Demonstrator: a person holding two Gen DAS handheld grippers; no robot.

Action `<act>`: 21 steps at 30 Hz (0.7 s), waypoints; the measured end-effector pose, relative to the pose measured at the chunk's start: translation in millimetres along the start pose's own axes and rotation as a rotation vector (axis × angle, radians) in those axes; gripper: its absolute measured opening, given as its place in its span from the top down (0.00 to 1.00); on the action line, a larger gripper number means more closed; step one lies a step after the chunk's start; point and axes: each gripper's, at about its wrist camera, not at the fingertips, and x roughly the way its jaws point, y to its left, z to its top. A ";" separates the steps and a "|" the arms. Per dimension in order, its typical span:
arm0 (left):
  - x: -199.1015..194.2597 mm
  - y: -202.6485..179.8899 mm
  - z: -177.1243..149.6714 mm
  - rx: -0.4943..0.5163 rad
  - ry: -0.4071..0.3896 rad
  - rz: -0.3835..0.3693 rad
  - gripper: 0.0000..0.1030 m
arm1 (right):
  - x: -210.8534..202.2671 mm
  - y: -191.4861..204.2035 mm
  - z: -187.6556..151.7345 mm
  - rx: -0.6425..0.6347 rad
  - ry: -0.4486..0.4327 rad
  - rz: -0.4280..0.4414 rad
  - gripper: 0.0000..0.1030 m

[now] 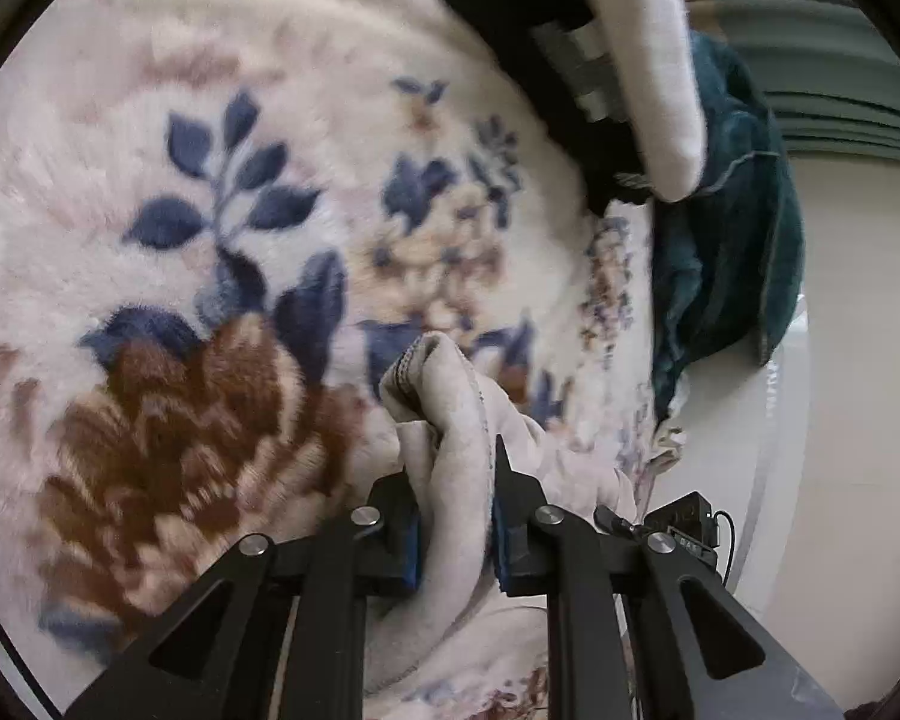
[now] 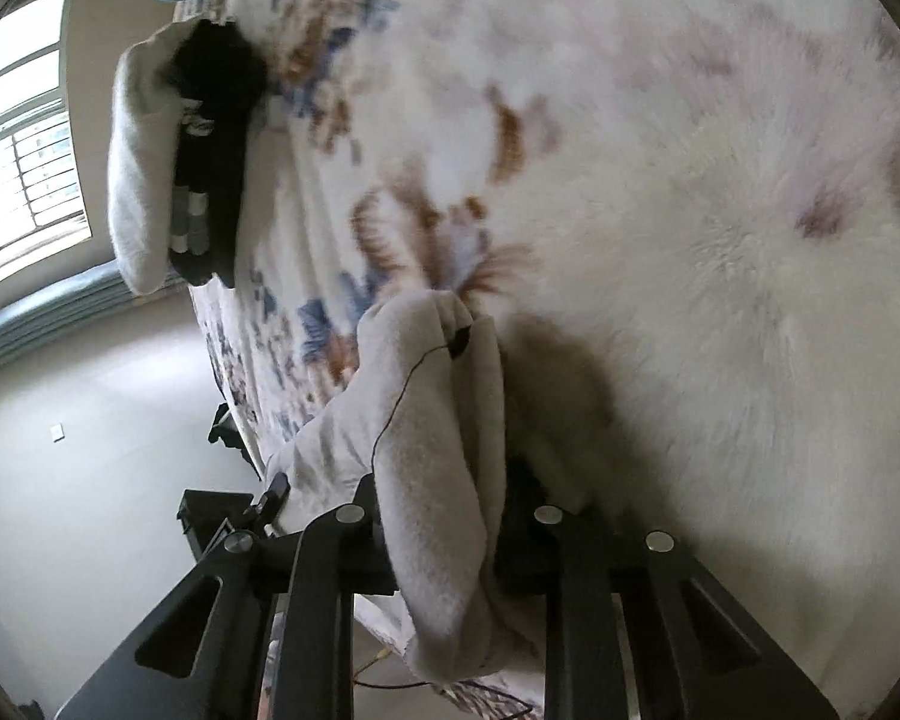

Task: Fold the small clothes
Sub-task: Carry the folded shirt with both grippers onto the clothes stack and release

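Fleece garment [image 1: 450,420] looks soft, light and floppy, so hemmed edges are the spots to grab. Left gripper [image 1: 455,531] and right gripper [image 2: 444,540] each pinch a bunched fold of it over the floral blanket [image 1: 210,180].

- A fluffy white blanket [image 1: 150,90] printed with blue and brown flowers is spread as the working surface.
- A pale wall [image 2: 60,360] is seen beside it.
- Daylight is admitted through a barred window [image 2: 24,168].

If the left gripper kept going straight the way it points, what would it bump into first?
Probably the flowery blanket. The left gripper is already shut on the pale cloth, and past that bunched cloth the blanket fills the view. How far off it lies is unclear.
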 end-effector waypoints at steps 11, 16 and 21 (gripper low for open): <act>-101.9 -124.6 77.4 0.186 -0.174 -0.083 0.87 | -63.7 153.7 -4.9 -0.203 -0.115 0.072 0.80; -116.1 -188.4 160.8 0.286 -0.249 -0.099 0.87 | -73.3 255.8 40.6 -0.325 -0.161 0.097 0.80; -93.6 -222.2 263.0 0.344 -0.279 -0.074 0.87 | -54.3 337.4 123.5 -0.387 -0.200 0.100 0.80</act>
